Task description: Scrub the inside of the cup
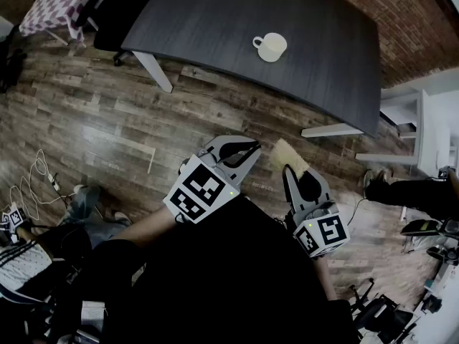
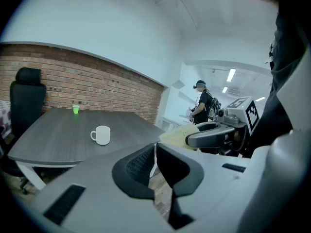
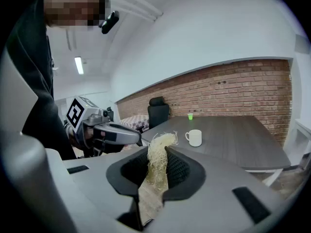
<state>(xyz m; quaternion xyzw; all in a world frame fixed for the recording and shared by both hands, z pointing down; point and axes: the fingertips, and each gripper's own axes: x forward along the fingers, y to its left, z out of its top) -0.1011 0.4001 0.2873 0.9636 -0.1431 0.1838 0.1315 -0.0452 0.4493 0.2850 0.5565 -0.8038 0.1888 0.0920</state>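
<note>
One cup on table, well beyond right hand-held gripper clamping loofah.

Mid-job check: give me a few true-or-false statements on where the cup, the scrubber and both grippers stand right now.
1. The white cup stands upright on the dark table. True.
2. The right gripper has its jaws closed on a fibrous scrubber. True.
3. The left gripper is holding the white cup. False: its jaws are together with nothing between them, and the cup stands apart on the table.
4. The fibrous scrubber is already inside the white cup. False: it is in the right gripper, off the table and short of the cup.
5. A small green object stands on the dark table beyond the white cup, as the left gripper view shows it. True.
</note>
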